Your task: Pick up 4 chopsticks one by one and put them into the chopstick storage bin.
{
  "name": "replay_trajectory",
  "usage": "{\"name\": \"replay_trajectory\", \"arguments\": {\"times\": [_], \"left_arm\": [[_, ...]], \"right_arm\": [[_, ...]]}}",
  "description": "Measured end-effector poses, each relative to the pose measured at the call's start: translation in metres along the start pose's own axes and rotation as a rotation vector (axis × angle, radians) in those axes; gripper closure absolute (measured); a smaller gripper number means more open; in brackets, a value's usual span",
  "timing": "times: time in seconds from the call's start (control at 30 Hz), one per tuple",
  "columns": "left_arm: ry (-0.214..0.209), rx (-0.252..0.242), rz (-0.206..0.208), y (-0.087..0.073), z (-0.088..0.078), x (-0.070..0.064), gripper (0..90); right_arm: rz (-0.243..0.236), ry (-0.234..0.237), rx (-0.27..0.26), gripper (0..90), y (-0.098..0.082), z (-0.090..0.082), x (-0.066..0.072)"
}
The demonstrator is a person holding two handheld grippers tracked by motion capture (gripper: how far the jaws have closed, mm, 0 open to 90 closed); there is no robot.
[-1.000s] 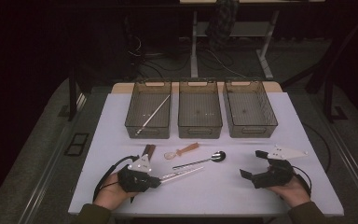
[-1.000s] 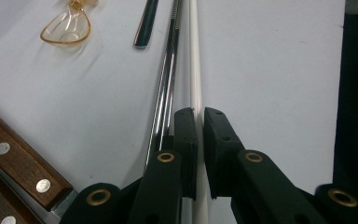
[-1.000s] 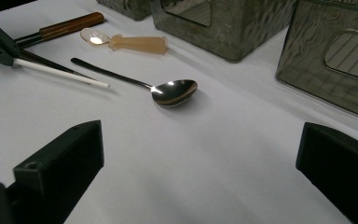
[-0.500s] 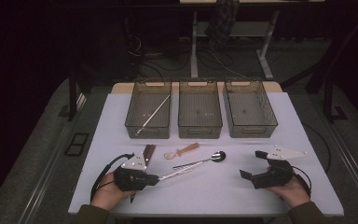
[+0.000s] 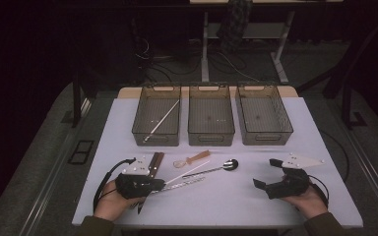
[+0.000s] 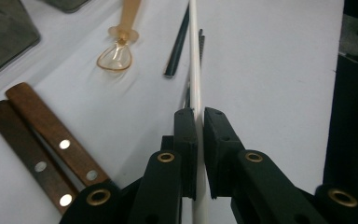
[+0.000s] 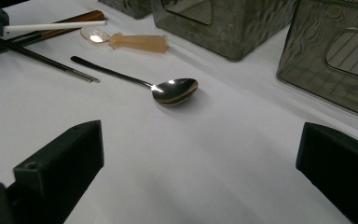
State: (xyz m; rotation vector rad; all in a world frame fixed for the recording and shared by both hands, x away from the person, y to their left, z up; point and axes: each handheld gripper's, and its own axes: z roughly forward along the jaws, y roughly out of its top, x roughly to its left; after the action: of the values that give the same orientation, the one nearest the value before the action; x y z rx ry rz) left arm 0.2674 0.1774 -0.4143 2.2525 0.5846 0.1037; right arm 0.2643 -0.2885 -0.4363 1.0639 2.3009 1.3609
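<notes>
My left gripper [image 5: 160,185] lies low on the white table [image 5: 236,206] at the near left, its jaws pointing right. In the left gripper view it [image 6: 199,116] is shut on a thin white chopstick [image 6: 195,70], which runs on between the pads and past them. The same white chopstick [image 5: 188,172] slants toward the table's middle. My right gripper [image 5: 267,173] rests at the near right, open, with bare table between its jaws [image 7: 200,154]. A metal spoon [image 7: 172,89] lies just beyond it.
Three grey bins [image 5: 210,118] stand in a row at the back; the left one [image 5: 142,129] holds a white chopstick [image 5: 162,119]. An amber plastic spoon [image 5: 192,159], two wooden-handled knives [image 6: 42,140] and a dark slim chopstick [image 6: 179,44] lie near the left gripper.
My left gripper has rolled over, its grey plate swinging to the far side, and has shifted slightly. The right gripper has kept still.
</notes>
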Motion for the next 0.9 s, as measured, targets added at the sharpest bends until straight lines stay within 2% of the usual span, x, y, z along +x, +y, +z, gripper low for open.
{"name": "replay_trajectory", "arguments": {"times": [0.33, 0.57, 0.9], "left_arm": [[0.058, -0.063, -0.061, 0.0, -0.013, 0.009, 83.6], [0.107, -0.101, -0.113, 0.0, -0.022, 0.02, 83.6], [0.148, -0.147, -0.149, 0.006, -0.029, 0.035, 83.6]], "right_arm": [[0.0, 0.0, 0.0, 0.4, 0.0, 0.0, 0.0], [-0.001, -0.001, 0.002, 0.3, 0.0, 0.0, 0.0], [0.0, -0.001, 0.003, 0.4, 0.0, 0.001, 0.0]]}}
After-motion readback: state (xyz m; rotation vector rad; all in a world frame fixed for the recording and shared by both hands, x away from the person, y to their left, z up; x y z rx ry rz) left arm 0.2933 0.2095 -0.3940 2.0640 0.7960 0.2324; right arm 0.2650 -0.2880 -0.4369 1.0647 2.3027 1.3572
